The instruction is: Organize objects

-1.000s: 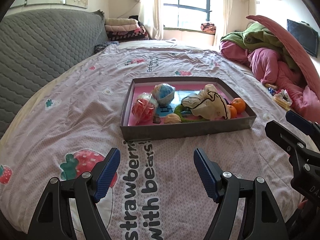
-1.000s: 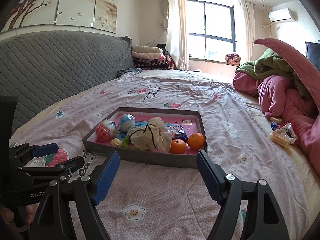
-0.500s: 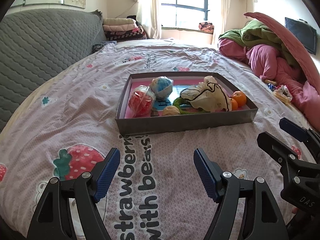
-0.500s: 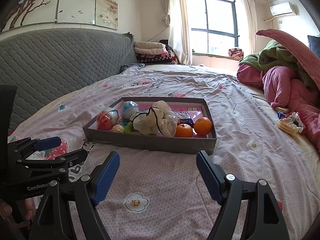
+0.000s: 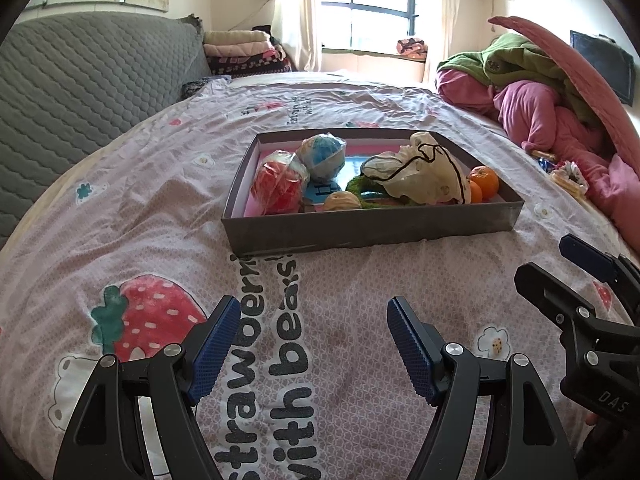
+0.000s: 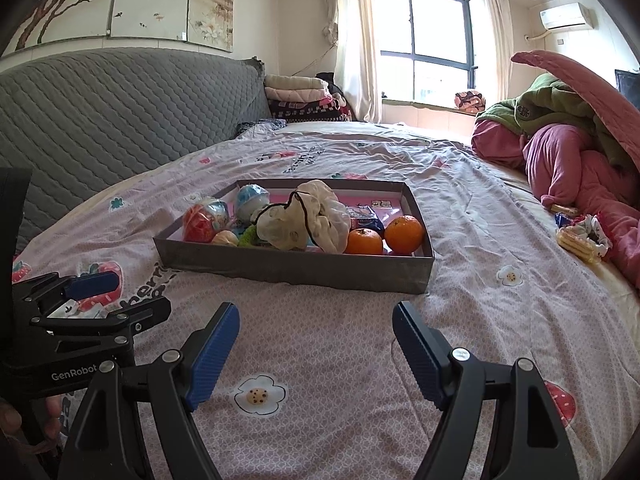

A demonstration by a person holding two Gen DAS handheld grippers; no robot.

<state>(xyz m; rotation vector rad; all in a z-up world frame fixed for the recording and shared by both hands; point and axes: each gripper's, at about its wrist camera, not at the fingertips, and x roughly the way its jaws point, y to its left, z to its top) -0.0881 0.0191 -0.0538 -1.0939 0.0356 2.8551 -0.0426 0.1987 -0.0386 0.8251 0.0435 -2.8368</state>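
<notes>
Both hand-held grippers, left [image 5: 312,344] & right [image 6: 316,350], gape empty over bed [image 6: 340,344]. Tray [image 6: 296,266] ahead holds balls, pouch, oranges [image 6: 404,234]. Could be pre-sort or finished; can't tell.

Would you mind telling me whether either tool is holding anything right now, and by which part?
Nothing is held: the left tool and right tool are both open and empty above the bedsheet.

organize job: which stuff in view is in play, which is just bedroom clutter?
In play:
- grey tray
- two oranges
- red wrapped ball
- blue wrapped ball
- cream drawstring bag
- left claw, right claw, both open and empty

Clutter:
- pink duvet heap
- folded blankets
- snack packets beside the heap
</notes>
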